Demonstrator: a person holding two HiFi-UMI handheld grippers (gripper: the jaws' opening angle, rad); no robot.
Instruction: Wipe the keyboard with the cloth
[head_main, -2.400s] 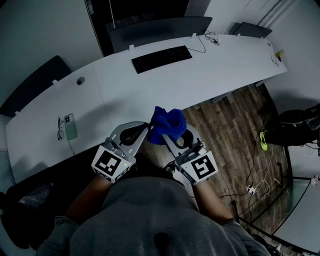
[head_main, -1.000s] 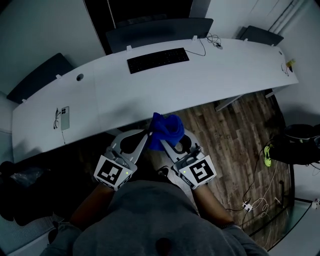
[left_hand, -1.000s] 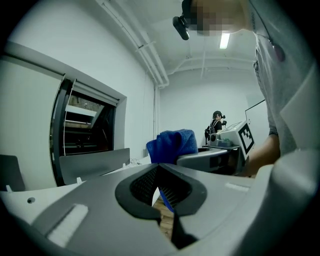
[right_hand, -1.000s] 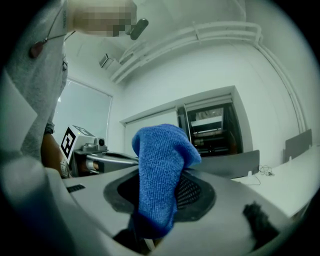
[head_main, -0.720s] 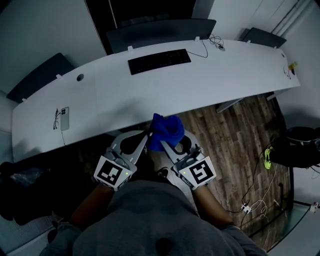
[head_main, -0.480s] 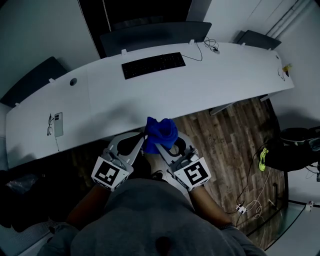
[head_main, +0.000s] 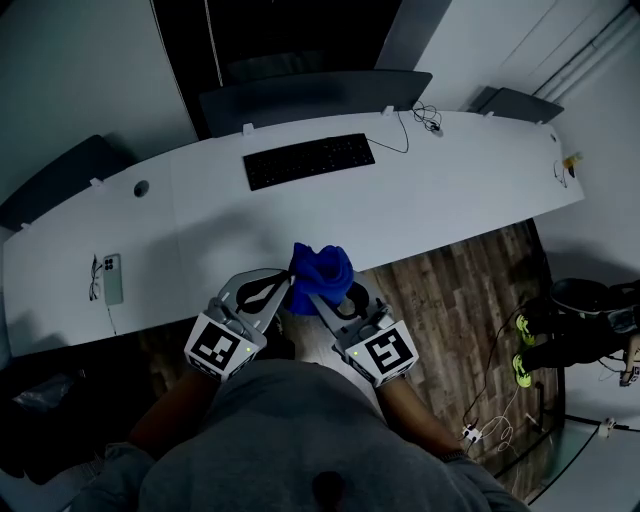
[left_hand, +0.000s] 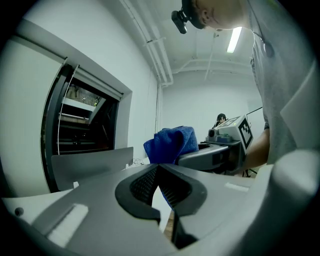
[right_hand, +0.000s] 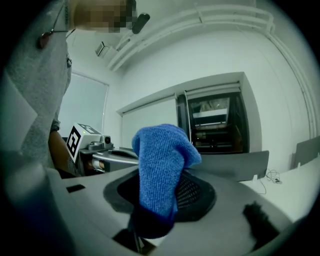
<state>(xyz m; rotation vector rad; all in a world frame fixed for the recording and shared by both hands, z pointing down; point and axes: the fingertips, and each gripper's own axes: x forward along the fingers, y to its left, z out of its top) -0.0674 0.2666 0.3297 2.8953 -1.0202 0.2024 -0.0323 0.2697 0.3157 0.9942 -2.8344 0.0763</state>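
The blue cloth (head_main: 320, 270), pinched in a bunch by the right tool (head_main: 325, 303), is held near the front edge of the desk (head_main: 460, 190), well short of the keyboard (head_main: 308, 161). So wadded, it could slip free or skip keys; the left tool (head_main: 284, 288), pressed together empty, crowds it.

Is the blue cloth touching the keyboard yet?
Apart. The head view shows the blue cloth pinched in the right gripper near the desk's front edge, while the keyboard lies far back with bare desk between them.
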